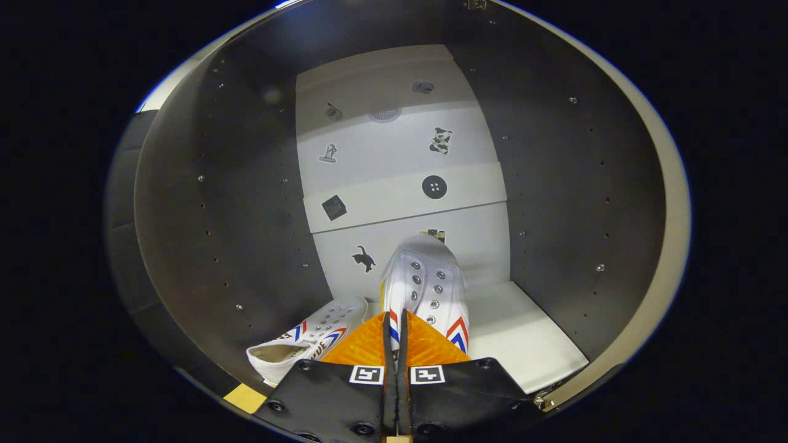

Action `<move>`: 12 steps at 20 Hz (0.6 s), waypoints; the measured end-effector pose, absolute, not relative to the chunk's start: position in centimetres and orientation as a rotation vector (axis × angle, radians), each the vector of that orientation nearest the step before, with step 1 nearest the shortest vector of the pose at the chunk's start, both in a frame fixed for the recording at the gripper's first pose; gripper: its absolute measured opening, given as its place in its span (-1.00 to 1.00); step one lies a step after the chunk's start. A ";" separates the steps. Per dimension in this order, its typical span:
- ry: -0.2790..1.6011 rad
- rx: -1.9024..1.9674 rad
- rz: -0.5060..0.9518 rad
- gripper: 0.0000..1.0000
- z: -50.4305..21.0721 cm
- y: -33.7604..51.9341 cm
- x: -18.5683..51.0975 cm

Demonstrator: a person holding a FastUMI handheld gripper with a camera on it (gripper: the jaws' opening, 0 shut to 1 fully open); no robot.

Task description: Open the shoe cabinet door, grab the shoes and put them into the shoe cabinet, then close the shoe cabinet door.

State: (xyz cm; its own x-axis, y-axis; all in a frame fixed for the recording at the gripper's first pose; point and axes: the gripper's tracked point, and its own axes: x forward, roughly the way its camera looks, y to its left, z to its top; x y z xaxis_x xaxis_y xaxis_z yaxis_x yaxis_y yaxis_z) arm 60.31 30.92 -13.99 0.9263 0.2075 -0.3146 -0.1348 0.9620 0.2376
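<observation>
Dark side panels [234,203] drilled with shelf-pin holes are seen at frame left and right; a white back panel [400,160] is lit centrally.

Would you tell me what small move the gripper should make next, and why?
Probably open the fingers to release the shoe: the gripper looks shut on its collar, and it already sits on the cabinet floor beside the other shoe.

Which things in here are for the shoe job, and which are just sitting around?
For the job:
- gripper, fingers pinched on the shoe's edge
- held white shoe, inside the cabinet
- other white shoe, on its side beside the fingers
- shoe cabinet

Just there:
- stickers on the back wall: cat, button
</observation>
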 end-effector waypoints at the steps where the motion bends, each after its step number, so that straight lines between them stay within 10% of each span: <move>1: 0.352 0.207 0.178 -0.97 -14.4 31.1 60.6; 12: 0.325 0.158 0.137 -0.72 -15.4 31.3 62.1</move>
State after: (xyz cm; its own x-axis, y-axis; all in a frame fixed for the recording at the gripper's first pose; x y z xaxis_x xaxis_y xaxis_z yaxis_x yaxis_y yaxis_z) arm 62.06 31.29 -15.44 0.9384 0.1593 -0.3066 -0.1084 0.9783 0.1764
